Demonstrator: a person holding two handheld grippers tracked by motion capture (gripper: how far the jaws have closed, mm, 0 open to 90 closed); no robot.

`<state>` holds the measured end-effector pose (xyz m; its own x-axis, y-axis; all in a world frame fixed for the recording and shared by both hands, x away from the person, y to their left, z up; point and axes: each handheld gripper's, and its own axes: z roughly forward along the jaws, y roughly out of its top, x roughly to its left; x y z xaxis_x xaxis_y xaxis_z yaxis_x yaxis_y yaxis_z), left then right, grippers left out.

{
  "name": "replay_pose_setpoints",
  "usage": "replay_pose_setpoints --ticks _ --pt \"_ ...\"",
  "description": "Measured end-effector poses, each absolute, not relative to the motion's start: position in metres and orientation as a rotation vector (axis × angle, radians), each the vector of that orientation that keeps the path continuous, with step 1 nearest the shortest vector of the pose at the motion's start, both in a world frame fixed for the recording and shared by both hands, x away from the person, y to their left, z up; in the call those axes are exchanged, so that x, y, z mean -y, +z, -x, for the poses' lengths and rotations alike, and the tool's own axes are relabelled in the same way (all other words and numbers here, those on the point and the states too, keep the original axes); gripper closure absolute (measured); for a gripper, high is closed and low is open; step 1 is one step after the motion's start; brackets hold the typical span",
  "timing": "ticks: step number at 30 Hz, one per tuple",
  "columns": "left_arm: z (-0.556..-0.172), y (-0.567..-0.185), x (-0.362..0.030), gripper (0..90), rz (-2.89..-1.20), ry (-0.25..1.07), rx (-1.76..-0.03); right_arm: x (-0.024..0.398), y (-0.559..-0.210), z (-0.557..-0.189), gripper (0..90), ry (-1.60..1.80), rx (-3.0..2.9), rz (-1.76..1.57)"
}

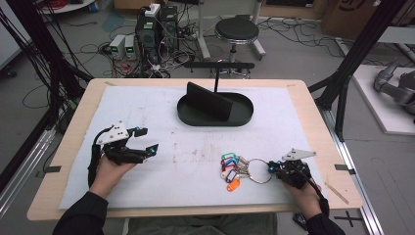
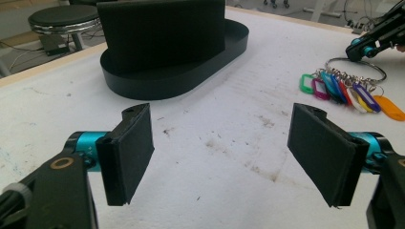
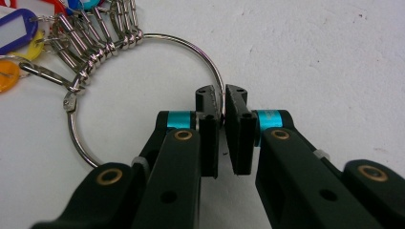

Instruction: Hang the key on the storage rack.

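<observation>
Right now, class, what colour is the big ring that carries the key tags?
Shiny silver metal; the key ring shows best in the right gripper view.

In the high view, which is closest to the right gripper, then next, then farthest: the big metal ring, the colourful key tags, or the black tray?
1. Metal ring: pinched in the right gripper, just left of it.
2. Colourful key tags: hanging off the ring's far-left side.
3. Black tray: far back, mid-table.

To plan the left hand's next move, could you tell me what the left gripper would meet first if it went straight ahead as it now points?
Probably bare white table cover first; depth is unclear. Left gripper is open, with black oval tray farther on, left of centre.
</observation>
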<state>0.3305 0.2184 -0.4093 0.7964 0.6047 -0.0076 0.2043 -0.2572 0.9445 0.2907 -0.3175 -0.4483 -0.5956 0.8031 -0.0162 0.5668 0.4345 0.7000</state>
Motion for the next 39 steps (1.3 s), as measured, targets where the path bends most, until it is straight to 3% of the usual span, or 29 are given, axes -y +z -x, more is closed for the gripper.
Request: replay_pose_setpoints --ticks 23,39 --pt "-0.328 -0.411 -0.219 23.7 -1.836 0.426 -0.617 0.32 -0.431 -0.296 87.1 1.393 -2.221 -1.208" --pt "-0.329 -0.41 -0.217 23.7 -1.838 0.431 -0.613 0.312 -0.429 -0.293 85.3 1.44 -2.286 -1.221"
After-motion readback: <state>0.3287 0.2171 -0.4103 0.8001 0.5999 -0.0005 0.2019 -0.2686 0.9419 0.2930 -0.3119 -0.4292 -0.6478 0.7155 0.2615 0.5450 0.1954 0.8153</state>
